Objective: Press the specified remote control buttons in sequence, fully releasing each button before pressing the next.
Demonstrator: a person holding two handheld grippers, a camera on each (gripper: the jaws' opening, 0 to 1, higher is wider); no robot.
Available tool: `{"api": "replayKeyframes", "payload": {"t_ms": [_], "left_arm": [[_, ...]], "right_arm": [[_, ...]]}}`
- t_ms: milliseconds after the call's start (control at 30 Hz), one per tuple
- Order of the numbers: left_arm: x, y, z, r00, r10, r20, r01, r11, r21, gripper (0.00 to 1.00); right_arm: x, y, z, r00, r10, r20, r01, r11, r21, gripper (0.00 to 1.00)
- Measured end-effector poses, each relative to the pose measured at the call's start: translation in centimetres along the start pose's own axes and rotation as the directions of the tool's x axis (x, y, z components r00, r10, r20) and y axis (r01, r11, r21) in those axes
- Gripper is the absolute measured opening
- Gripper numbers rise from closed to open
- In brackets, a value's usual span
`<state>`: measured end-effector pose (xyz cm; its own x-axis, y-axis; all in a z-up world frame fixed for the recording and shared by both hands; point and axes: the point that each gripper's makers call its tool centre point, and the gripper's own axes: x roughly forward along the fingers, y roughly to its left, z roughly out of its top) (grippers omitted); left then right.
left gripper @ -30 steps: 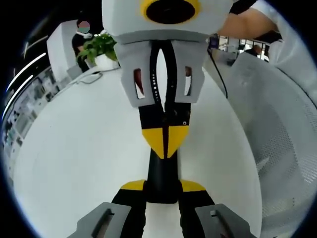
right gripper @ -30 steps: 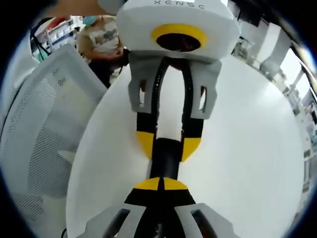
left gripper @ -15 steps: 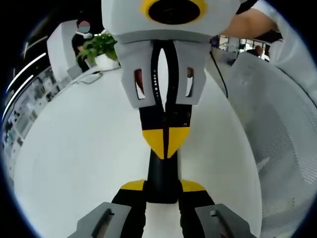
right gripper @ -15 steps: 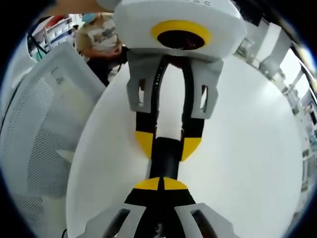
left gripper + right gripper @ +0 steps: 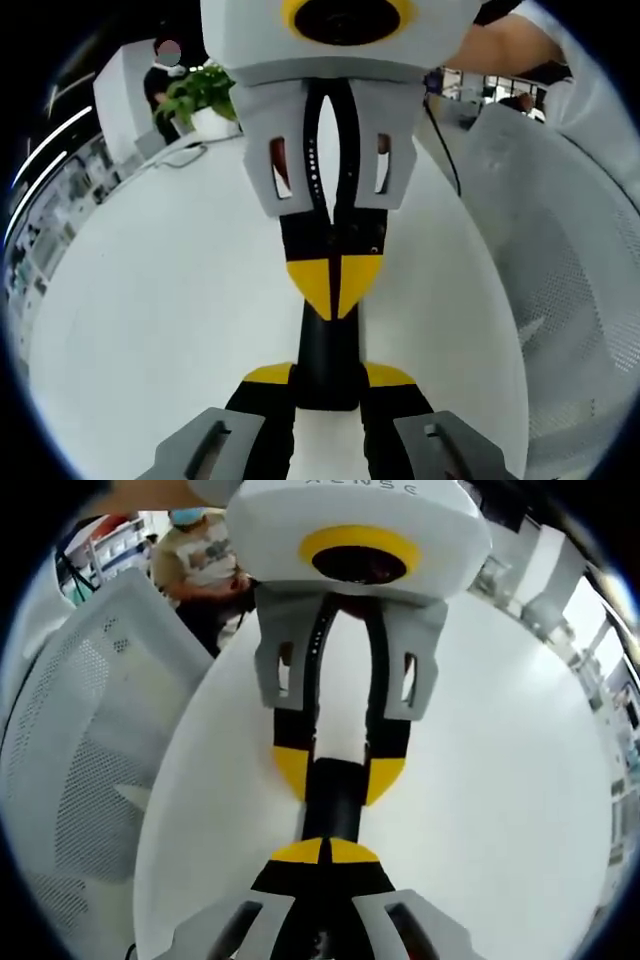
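Left gripper [image 5: 330, 378], bottom centre of its view, has its jaws pinching the black remote control [image 5: 335, 798], evidently to steady it over the white worktop [image 5: 150, 300]. Right gripper [image 5: 325, 852], jaws pressed together, appears tip-down on the remote at mid-frame, probably serving as a pressing point.

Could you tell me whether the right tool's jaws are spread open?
No, the right tool has its yellow tips closed together by the black remote.

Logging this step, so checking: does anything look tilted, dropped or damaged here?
Nothing stands out. The left gripper holds the black remote straight between its jaws, the shut right gripper points onto it, and the white table shows no spills.
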<state>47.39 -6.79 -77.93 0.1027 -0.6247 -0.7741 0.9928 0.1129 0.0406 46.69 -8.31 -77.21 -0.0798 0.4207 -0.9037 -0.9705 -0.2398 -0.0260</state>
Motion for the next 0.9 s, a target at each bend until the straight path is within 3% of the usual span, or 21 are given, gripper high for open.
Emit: {"api": "replayKeyframes", "payload": {"t_ms": [900], "left_arm": [[0.0,0.0,-0.1,1.0,0.004,-0.002,-0.004,1.0,0.003,0.24]], "right_arm": [[-1.3,-0.3,1.1,0.998,-0.043,0.053,0.042,0.999,0.004,0.0]]}}
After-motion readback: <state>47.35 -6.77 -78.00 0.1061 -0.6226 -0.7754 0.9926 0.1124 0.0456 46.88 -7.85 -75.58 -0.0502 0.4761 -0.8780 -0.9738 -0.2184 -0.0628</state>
